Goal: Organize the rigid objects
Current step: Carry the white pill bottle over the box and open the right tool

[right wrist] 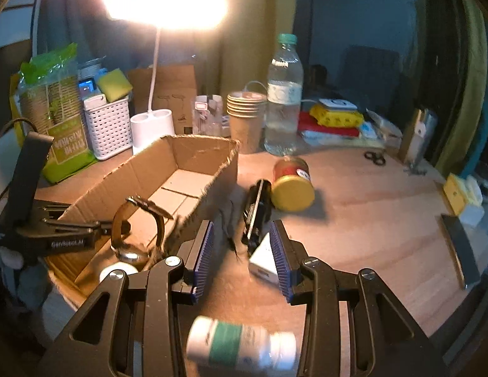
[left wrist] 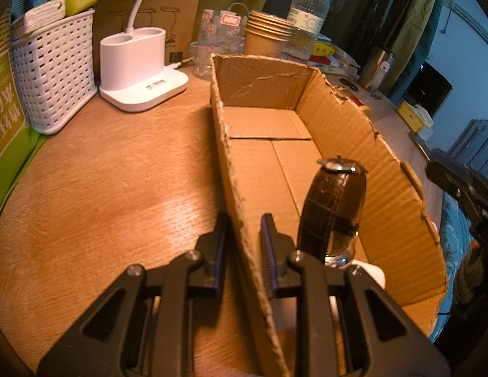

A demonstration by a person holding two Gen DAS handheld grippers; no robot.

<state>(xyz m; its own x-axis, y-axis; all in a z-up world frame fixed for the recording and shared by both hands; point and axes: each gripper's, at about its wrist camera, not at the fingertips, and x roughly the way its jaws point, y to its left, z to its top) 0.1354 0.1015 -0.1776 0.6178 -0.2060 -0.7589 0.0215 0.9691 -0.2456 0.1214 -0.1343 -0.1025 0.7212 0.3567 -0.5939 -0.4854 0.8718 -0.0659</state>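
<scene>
Your left gripper [left wrist: 244,245] pinches the cardboard box [left wrist: 344,116] wall.
Right gripper [right wrist: 242,245] part-open, gripping nothing; black remote [right wrist: 256,207] ahead, long axis pointing away.

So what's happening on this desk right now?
A person is sorting loose items into a cardboard box with a claw in each hand. The left claw is clamped on the box's near wall. A wristwatch already lies inside. The right claw hangs open over the table beside the box, near a small white object and a dark flat item. A yellow-lidded jar and a white bottle still lie outside.
</scene>
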